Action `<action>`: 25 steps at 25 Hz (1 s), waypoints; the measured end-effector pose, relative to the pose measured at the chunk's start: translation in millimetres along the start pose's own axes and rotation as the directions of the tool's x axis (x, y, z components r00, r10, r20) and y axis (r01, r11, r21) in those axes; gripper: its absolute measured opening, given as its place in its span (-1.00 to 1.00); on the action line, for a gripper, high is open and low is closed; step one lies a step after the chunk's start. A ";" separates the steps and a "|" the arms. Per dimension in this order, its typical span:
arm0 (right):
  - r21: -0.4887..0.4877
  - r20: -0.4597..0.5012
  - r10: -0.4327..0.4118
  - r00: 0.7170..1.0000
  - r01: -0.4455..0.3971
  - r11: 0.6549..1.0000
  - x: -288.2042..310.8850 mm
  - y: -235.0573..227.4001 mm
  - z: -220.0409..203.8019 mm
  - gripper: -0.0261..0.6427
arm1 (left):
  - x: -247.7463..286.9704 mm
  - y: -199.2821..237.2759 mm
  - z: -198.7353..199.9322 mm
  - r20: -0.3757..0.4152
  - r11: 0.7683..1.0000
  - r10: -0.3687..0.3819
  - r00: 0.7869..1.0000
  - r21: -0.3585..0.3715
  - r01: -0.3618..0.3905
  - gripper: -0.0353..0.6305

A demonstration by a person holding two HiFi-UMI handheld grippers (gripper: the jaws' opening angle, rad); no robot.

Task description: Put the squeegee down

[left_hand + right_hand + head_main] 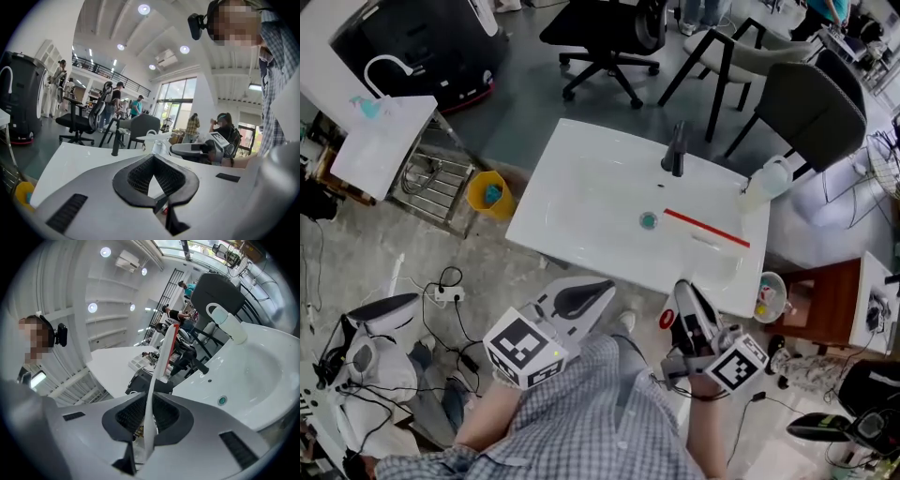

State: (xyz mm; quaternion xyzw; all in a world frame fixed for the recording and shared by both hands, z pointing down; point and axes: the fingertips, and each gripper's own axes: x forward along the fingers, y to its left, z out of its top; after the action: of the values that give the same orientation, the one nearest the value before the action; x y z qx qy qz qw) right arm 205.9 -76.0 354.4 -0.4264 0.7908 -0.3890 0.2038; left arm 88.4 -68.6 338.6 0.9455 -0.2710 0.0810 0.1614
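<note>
The squeegee (708,228) is in the right gripper (684,291). Its jaws are clamped on the thin white handle, which the right gripper view shows running out between the pads (133,416) to the red blade of the squeegee (165,350). From the head view the blade lies slantwise over the right half of the sink (562,187), just right of the green drain (649,220) and below the black tap (677,150). Whether the blade touches the basin cannot be told. The right gripper itself is at the sink's near edge and points in over it, its marker cube (737,364) toward the person.

The left gripper (598,289) is also at the near edge, left of the right one and apart from it. Its own view shows its jaw tips brought together with nothing between them (152,161), and its marker cube (523,349) sits above the person's checked shirt (581,422).

A white bottle (766,183) stands at the sink's far right corner, near the blade's right end; in the right gripper view the same bottle (227,322) rises beyond the basin (262,366). A yellow bucket (490,194) sits on the floor left of the sink, and a black office chair (609,37) stands beyond it.
</note>
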 end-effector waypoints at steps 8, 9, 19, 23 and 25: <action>-0.014 -0.075 0.048 0.996 -0.049 0.999 20.4 -31.7 38.7 -0.81 | 46.2 17.5 11.3 0.001 0.998 0.065 0.998 -0.024 -0.065 -0.88; -0.010 -0.080 0.052 0.995 -0.053 0.999 22.8 -36.3 43.1 -0.81 | 51.9 19.9 11.9 -0.001 0.997 0.074 0.997 -0.023 -0.074 -0.88; 0.007 -0.105 0.082 0.991 -0.081 0.997 41.9 -52.8 55.1 -0.81 | 75.6 34.2 17.3 -0.007 0.992 0.121 0.993 -0.037 -0.121 -0.88; -0.004 -0.116 0.078 0.990 -0.079 0.997 50.7 -53.5 52.6 -0.81 | 78.3 48.2 22.3 0.021 0.990 0.128 0.992 -0.065 -0.127 -0.88; -0.007 -0.115 0.075 0.991 -0.076 0.997 57.1 -52.8 52.2 -0.81 | 77.0 58.9 26.2 0.034 0.988 0.136 0.990 -0.078 -0.133 -0.88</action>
State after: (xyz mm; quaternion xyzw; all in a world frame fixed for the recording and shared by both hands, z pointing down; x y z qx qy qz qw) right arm 235.7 -164.2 364.6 -0.3741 0.8190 -0.4003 0.1703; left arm 123.0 -162.4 348.0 0.9197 -0.3402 0.0628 0.1856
